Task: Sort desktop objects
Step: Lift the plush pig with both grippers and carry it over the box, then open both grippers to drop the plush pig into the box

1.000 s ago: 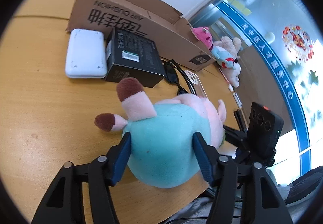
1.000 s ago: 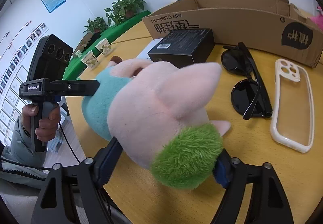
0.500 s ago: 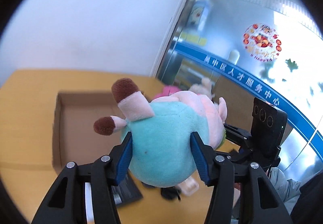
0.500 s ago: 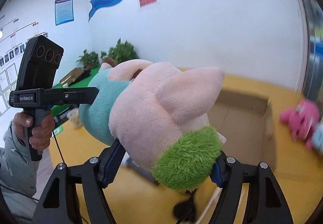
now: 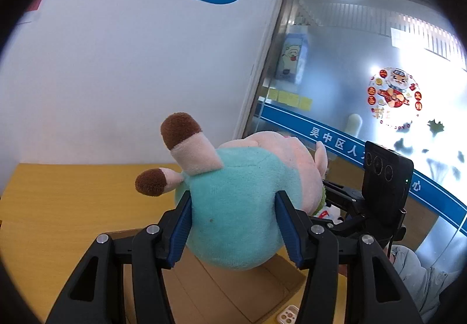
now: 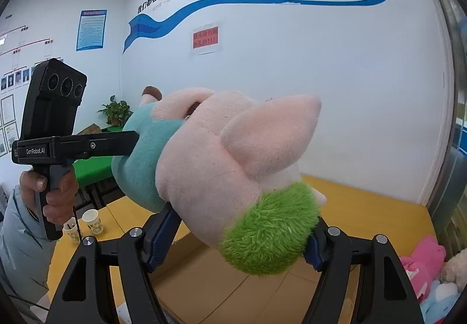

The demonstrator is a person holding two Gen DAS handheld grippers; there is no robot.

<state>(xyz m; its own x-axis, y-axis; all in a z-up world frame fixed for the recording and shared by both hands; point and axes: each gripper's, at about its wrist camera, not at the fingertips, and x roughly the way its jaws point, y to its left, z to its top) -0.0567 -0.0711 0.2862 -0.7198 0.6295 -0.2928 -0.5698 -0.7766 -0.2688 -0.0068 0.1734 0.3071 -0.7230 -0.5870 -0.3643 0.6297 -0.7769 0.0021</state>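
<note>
Both claws grip one plush pig (image 5: 242, 207) in the air, the left claw (image 5: 233, 224) squeezing its teal body at lower centre, the right claw (image 6: 236, 233) clamping its pink head by the green tuft; two holds likely steady the floppy toy over the open cardboard box (image 5: 233, 294) along the bottom. The yellow counter (image 5: 58, 201) spans the lower left; white wall above, frosted glass at right; the small pale thing at the bottom edge may be a phone case (image 5: 287, 316).

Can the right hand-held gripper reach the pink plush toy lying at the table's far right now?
Probably not yet. The right hand-held gripper is shut on the pig plush, shared with the left hand-held gripper. The pink plush toy lies open to approach, but the jaws are occupied.
</note>
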